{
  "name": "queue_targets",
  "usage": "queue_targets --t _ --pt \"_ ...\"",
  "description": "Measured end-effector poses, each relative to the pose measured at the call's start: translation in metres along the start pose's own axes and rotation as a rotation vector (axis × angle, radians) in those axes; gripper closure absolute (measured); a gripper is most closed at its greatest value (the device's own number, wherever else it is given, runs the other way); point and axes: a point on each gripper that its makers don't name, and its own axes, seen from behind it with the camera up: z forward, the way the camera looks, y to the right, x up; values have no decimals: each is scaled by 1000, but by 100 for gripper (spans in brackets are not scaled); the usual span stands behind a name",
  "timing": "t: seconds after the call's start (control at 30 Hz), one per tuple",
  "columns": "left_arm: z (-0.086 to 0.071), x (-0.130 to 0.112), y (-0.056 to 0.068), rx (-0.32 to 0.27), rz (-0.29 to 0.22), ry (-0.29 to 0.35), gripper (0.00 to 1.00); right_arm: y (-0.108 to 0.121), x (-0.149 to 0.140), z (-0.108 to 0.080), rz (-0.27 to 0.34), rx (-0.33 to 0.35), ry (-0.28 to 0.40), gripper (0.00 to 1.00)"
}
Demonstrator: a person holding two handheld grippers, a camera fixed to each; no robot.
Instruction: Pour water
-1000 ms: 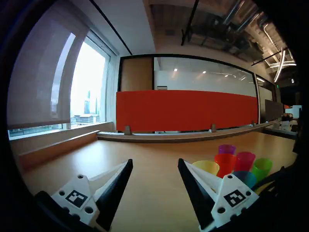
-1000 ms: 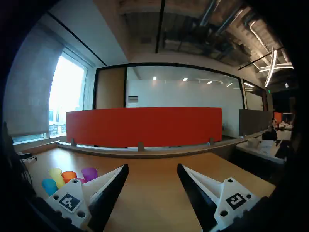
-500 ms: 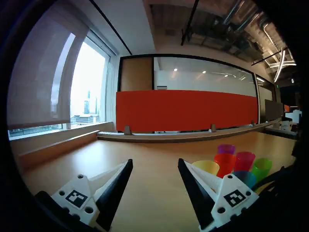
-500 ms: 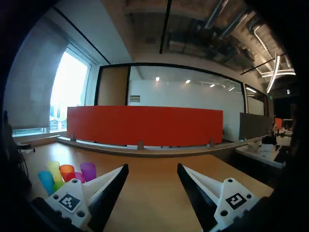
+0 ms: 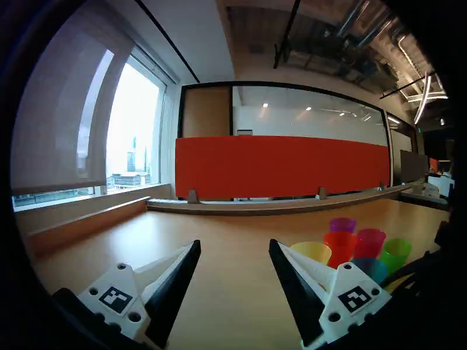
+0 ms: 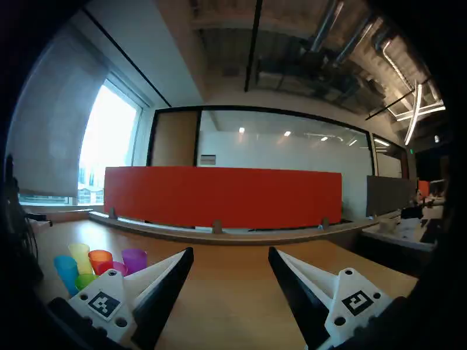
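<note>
Tilted slightly upward since a second ago, the right tongs (image 6: 230, 249) are held wide open and empty. The left tongs (image 5: 233, 242) are kept unmoved, equally open, nothing gripped. Coloured cups (image 5: 350, 244) are clustered on the surface (image 5: 233, 306), just right of the left tongs.

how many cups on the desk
6, clustered together in the left gripper view: yellow cup leftmost, orange cup, purple cup at back, pink cup, green cup rightmost, blue cup in front. Others may be hidden.
</note>
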Motion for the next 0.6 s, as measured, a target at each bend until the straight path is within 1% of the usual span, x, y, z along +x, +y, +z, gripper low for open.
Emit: queue_targets --t 0.3,0.47,0.6 --pt "0 1 0 0 0 0 14 16 -32 0 40 -21 -30 1" --pt "0 1 0 0 0 0 14 20 -35 1 58 -27 -23 1" --pt "0 1 0 0 0 0 14 22 -38 2 56 -25 -26 1"
